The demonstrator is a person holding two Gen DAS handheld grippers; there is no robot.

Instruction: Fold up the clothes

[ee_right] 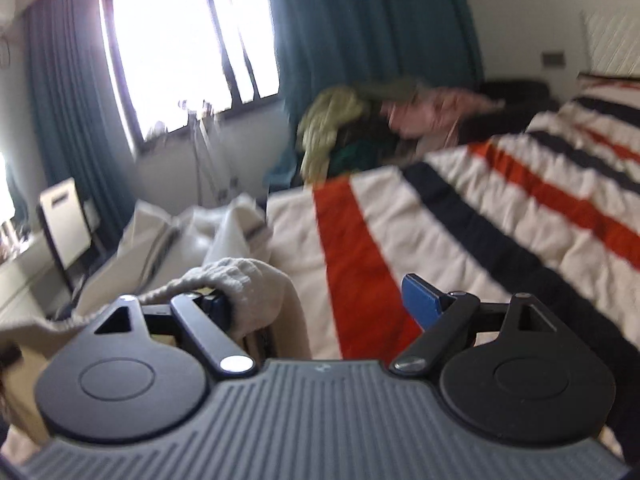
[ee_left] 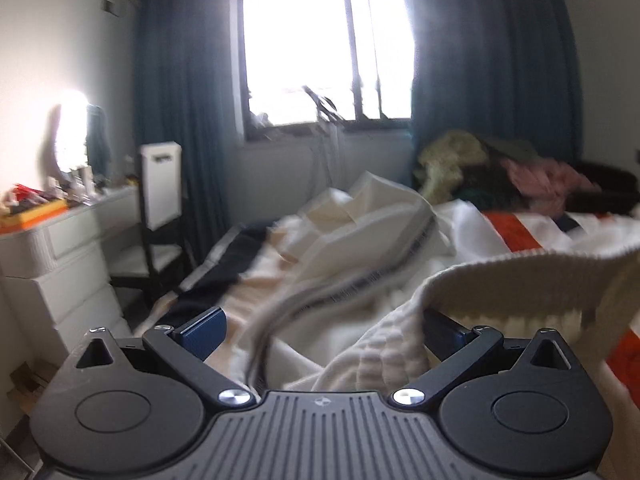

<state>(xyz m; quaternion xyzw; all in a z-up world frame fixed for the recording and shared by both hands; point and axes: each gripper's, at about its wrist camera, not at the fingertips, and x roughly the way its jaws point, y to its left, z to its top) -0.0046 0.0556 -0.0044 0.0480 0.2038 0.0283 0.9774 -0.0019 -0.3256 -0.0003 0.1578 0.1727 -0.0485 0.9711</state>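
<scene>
plainly, our left gripper (ee_left: 320, 328) and right gripper (ee_right: 320, 300) stand wide apart, the cream knit garment (ee_left: 400, 344) merely draped over one finger of each above the striped bed (ee_right: 500, 216); unclamped, it may slide off.

A home bedroom: a bed (ee_right: 500, 208) under a striped red, navy and white cover, teal curtains (ee_left: 180, 92) framing a bright window (ee_left: 324, 40), a white dressing table (ee_left: 60, 248) with a mirror (ee_left: 70, 136), and clothes heaped (ee_left: 500, 168) by the wall
</scene>
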